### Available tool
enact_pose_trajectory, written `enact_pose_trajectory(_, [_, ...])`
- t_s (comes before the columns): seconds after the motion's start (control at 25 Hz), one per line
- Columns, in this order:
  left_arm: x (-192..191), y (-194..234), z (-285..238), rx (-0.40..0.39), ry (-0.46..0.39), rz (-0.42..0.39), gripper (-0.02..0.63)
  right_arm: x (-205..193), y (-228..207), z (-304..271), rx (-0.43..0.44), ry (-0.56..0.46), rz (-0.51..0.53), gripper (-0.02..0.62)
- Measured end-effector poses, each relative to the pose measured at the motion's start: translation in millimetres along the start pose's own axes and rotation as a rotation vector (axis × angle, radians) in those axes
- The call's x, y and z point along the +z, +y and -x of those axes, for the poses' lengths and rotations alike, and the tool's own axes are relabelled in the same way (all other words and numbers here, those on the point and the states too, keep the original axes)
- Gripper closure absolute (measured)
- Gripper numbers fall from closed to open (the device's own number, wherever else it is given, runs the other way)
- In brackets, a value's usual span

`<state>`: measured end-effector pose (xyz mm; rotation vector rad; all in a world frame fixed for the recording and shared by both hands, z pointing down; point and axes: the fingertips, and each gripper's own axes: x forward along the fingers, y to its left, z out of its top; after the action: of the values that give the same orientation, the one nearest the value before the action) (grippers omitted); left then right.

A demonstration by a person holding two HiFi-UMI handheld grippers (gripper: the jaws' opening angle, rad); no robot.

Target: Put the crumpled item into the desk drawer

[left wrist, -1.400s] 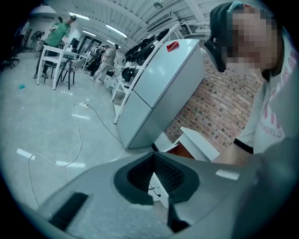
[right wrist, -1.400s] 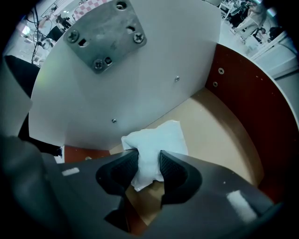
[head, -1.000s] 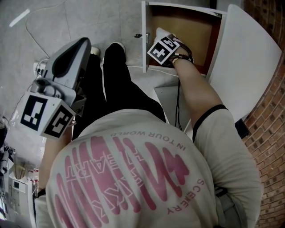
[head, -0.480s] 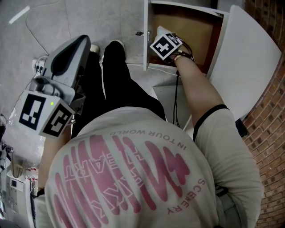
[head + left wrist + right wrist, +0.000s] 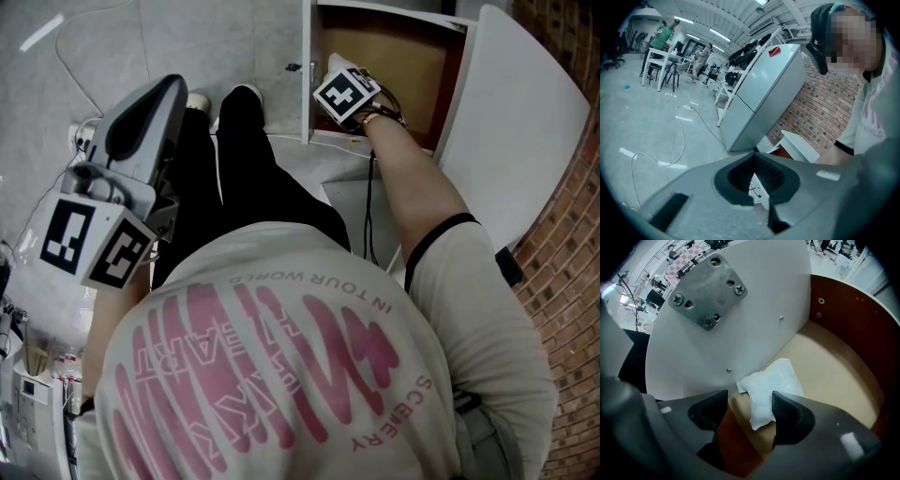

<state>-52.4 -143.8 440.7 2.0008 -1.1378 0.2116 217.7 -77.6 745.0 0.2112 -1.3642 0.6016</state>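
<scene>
Likely light and squashy, graspable anywhere, the wad (image 5: pixel 771 385) lies mid-frame in the drawer (image 5: pixel 834 371) between the right claw's (image 5: pixel 750 405) just-opened jaws.

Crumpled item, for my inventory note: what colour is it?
White; the crumpled item shows best in the right gripper view.

Even bright light, fisheye-warped edges

1. The left claw (image 5: pixel 753 158) is out at the person's left side, tipped a little down, its jaws closed on nothing.
2. The right arm (image 5: pixel 412 197) reaches forward.
3. The right claw (image 5: pixel 750 404) points steeply down. Its jaws have just been opening wide, and a white crumpled bag (image 5: pixel 771 385) lies loose between them.
</scene>
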Motion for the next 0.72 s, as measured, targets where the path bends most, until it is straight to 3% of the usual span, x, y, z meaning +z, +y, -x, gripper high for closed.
enact_pose_trajectory(0.72, [-0.5,-19.3,24.3,0.06,-0.024,-0.022,0.604,-1.5,-0.5,3.8,-0.024,-0.029,0.053,0.282])
